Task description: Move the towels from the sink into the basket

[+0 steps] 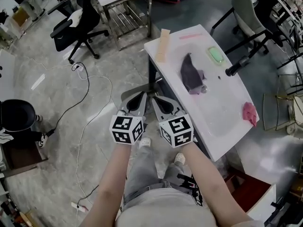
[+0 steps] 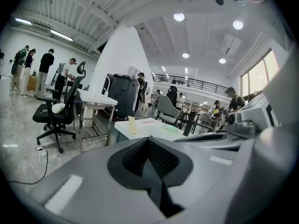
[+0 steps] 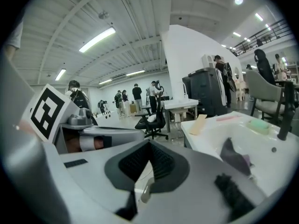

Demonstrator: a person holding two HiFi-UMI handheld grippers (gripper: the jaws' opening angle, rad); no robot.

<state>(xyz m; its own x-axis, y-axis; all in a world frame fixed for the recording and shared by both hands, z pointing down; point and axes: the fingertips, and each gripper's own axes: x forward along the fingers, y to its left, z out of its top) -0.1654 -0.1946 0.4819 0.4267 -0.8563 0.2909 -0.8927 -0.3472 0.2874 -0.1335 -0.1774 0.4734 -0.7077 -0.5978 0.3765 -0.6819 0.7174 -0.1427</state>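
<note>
Head view: one white sink (image 1: 222, 112) stands beside two grippers held side by side. The left gripper (image 1: 141, 97) and right gripper (image 1: 157, 100) both have jaws pressed together on nothing. Two towels remain: a grey towel (image 1: 191, 74) in the basin and a pink towel (image 1: 250, 113) on the rim.

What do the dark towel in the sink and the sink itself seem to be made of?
The dark towel looks like soft cloth: matte, limp, crumpled into folds. The sink looks like glazed ceramic or moulded resin, hard to tell which: white, smooth, slightly glossy.
</note>
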